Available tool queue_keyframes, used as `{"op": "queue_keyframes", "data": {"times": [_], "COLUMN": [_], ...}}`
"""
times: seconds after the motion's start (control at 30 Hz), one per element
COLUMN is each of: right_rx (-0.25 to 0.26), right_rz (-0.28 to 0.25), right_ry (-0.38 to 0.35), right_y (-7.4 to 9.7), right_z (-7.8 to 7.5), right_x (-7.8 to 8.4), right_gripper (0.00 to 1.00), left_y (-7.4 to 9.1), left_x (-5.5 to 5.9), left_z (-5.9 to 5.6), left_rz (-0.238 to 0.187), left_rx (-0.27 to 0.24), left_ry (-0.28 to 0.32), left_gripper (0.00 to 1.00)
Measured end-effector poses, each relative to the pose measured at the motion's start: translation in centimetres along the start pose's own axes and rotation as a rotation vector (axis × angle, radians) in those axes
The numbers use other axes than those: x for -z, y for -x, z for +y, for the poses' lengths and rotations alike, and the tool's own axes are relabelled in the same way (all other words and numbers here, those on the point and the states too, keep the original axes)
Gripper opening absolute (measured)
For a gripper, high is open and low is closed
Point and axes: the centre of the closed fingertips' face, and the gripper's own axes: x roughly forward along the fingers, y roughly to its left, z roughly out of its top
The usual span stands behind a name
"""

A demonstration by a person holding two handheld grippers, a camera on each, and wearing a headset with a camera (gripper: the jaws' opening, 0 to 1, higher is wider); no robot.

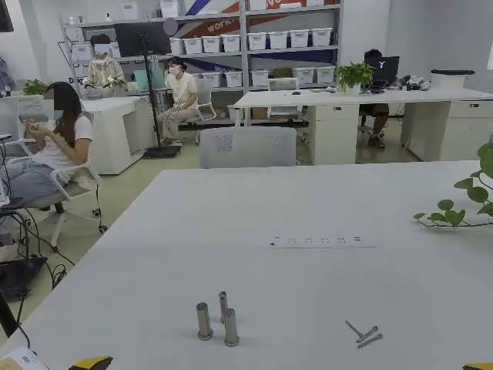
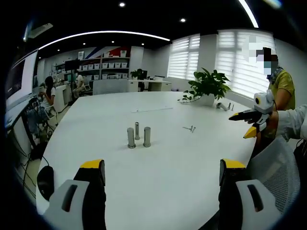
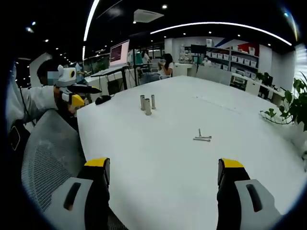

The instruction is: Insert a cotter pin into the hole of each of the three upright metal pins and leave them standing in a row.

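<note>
Three upright metal pins (image 1: pixel 219 317) stand in a tight cluster near the front of the white table (image 1: pixel 308 200). They also show in the left gripper view (image 2: pixel 137 135) and the right gripper view (image 3: pixel 147 103). A few loose cotter pins (image 1: pixel 362 333) lie flat to their right, seen again as cotter pins (image 2: pixel 190 128) and cotter pins (image 3: pixel 202 137). My left gripper (image 2: pixel 163 165) is open and empty, held back from the table's near edge. My right gripper (image 3: pixel 163 163) is open and empty too, off the table's right side. Each gripper appears in the other's view: right gripper (image 2: pixel 252 122), left gripper (image 3: pixel 72 93).
A white power strip (image 1: pixel 323 241) lies mid-table and a leafy plant (image 1: pixel 462 208) reaches in at the right edge. A grey mesh chair (image 3: pixel 43 153) sits by the table. A black mouse (image 2: pixel 45 181) rests at the left corner. People sit at desks beyond.
</note>
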Motion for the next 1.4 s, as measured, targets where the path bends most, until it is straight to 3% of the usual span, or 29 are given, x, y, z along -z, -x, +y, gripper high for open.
{"op": "queue_keyframes", "data": {"times": [1.4], "right_rx": [-0.004], "right_rz": [0.008], "right_ry": [0.002], "right_y": [0.03], "right_z": [0.17], "right_x": [0.23], "right_gripper": [0.95], "left_y": [0.18], "left_x": [-0.02], "left_z": [-0.02], "left_rz": [0.002], "left_rx": [0.000], "left_ry": [-0.001], "left_gripper": [1.00]}}
